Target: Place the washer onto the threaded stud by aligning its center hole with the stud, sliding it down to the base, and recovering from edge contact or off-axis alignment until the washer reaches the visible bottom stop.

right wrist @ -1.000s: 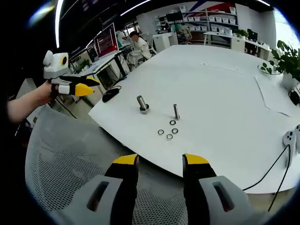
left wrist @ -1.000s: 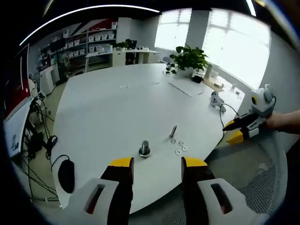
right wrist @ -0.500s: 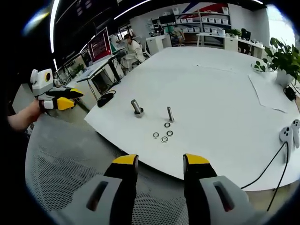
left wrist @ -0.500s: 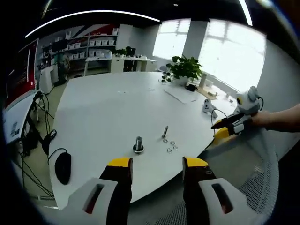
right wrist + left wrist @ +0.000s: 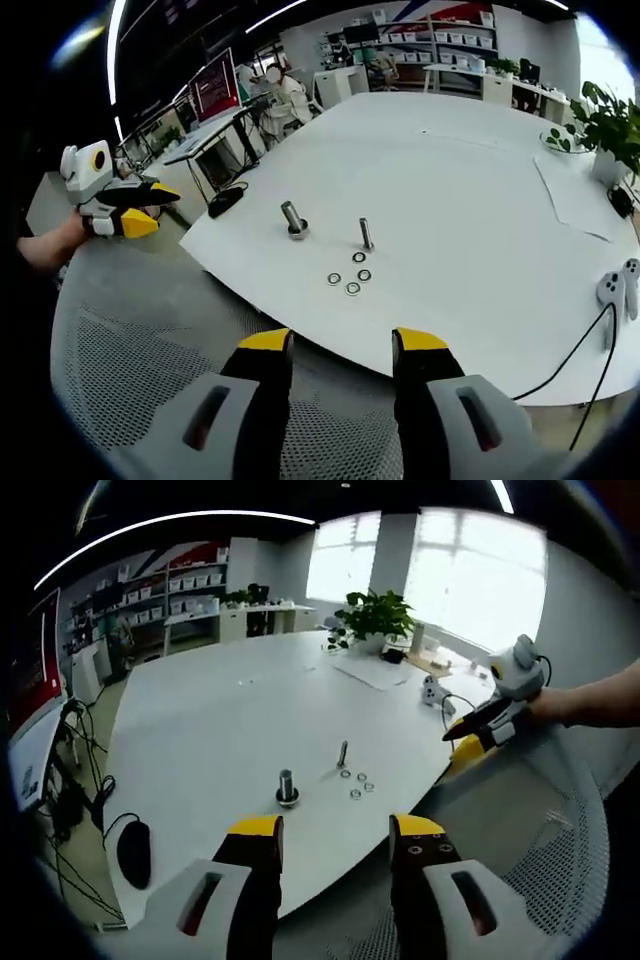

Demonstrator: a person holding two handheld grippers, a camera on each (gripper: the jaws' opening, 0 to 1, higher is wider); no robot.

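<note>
On the white table (image 5: 220,710) (image 5: 470,190) stand two upright metal parts: a thick stud with a wide base (image 5: 287,788) (image 5: 292,220) and a thinner threaded stud (image 5: 342,754) (image 5: 366,234). Several small washers (image 5: 357,783) (image 5: 350,279) lie flat beside the thin stud. My left gripper (image 5: 332,830) is open and empty, held off the table's near edge. My right gripper (image 5: 338,345) is also open and empty, over a mesh chair. Each gripper appears in the other's view: the right gripper (image 5: 480,736) and the left gripper (image 5: 125,205).
A grey mesh chair back (image 5: 150,340) (image 5: 560,830) lies between me and the table. A black mouse (image 5: 135,852) with cable sits on the table, a white controller (image 5: 620,290) and paper sheet (image 5: 585,200) too, and a potted plant (image 5: 372,615). A person sits at distant desks (image 5: 280,95).
Both views have shifted a little as the hands moved. The left gripper view pulled back from the table, so studs and washers appear smaller. Both grippers stay open; nothing on the table moved.
</note>
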